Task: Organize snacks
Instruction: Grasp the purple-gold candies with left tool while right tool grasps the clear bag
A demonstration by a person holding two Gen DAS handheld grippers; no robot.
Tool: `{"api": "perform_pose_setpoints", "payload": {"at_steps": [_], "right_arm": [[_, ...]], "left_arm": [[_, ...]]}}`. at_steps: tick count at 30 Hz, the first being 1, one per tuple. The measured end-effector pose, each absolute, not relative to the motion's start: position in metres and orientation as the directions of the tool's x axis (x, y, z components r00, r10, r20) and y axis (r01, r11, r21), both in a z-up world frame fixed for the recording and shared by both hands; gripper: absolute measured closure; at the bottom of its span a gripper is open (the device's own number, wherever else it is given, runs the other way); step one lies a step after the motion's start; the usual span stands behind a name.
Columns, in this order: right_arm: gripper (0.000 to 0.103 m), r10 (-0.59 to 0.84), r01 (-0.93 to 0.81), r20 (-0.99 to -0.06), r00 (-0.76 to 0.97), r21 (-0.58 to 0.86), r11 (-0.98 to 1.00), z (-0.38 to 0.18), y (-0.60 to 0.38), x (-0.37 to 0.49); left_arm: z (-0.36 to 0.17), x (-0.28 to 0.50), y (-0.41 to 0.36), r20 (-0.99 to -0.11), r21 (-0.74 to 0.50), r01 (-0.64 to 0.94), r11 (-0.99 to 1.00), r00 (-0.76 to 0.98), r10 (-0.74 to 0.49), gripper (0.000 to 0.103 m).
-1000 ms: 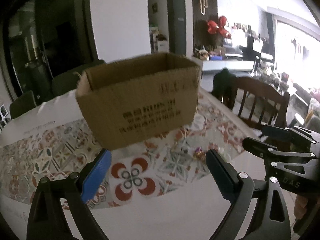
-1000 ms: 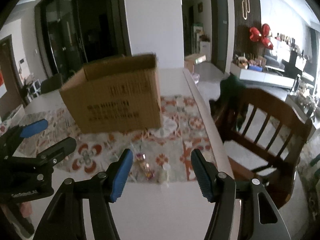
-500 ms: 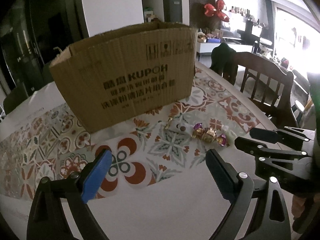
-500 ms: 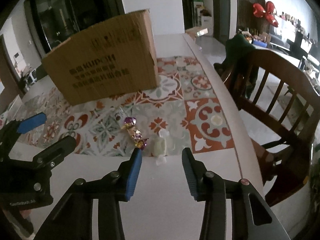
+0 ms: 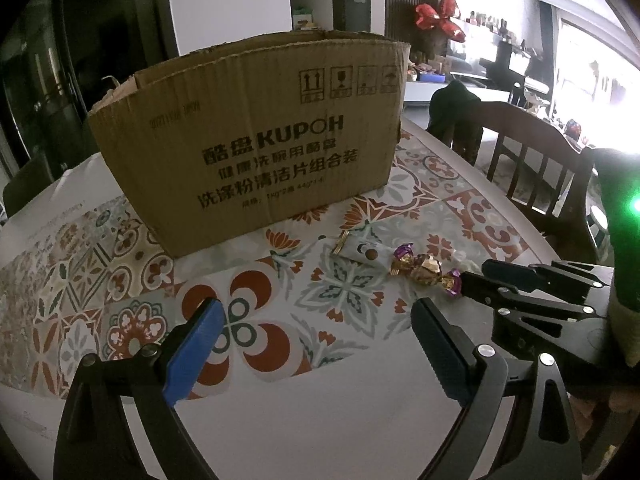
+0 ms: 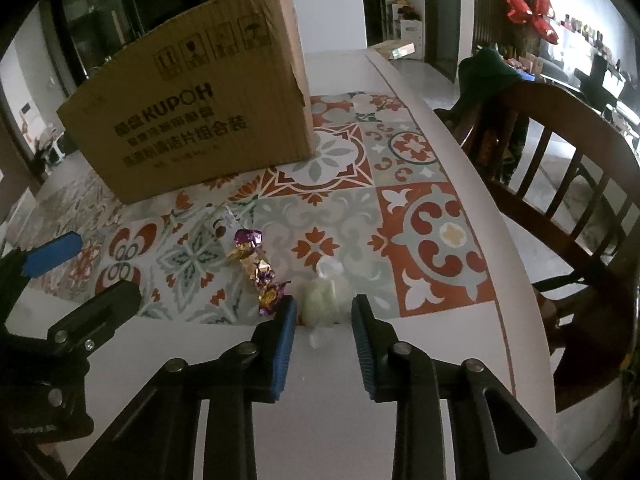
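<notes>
An open-topped cardboard box stands on a patterned mat. In front of it lie a white snack packet and two purple-and-gold wrapped candies. A pale green wrapped candy lies on the mat's near edge. My right gripper is low over the table with this candy between its blue pads; the jaws are closing, and a gap still shows on the right side. My left gripper stands wide open above the mat, with nothing between its fingers.
The patterned mat covers a white table whose curved edge runs along the right. A dark wooden chair stands just beyond that edge. A small flat box sits at the table's far end.
Both grippers have sunk toward the table and tipped downward. The right jaws have narrowed from wide apart to close around the pale candy. The left jaws keep their width.
</notes>
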State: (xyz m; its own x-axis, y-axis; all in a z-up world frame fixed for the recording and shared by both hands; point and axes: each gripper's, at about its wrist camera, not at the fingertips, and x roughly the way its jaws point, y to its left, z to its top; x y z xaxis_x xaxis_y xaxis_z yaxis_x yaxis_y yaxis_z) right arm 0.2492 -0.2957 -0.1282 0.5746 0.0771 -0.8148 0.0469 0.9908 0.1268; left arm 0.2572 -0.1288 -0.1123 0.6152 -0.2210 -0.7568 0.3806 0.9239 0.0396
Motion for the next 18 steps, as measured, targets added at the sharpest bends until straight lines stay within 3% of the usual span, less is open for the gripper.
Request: {"api": "perform_pose_setpoints", "payload": {"at_steps": [3,6,18], "right_arm": [[0.075,0.076,0.046,-0.812,0.578,0.126,0.991,-0.128,-0.295,0.252],[0.084,0.083,0.049,-0.81,0.58,0.136,0.989,-0.129,-0.295,0.253],[0.084,0.062,0.082,-0.777,0.627,0.145,0.986,-0.113,-0.305,0.232]], "left_arm": [[-0.114,0.258,-0.128,-0.76,0.036,0.378,0.925,0.611,-0.22,0.007],[-0.114,0.258,-0.126,-0.766,0.021,0.373,0.927,0.602,-0.225,0.007],[-0.109,0.255,-0.149,-0.794,-0.072,0.374,0.924,0.539,-0.28,0.018]]}}
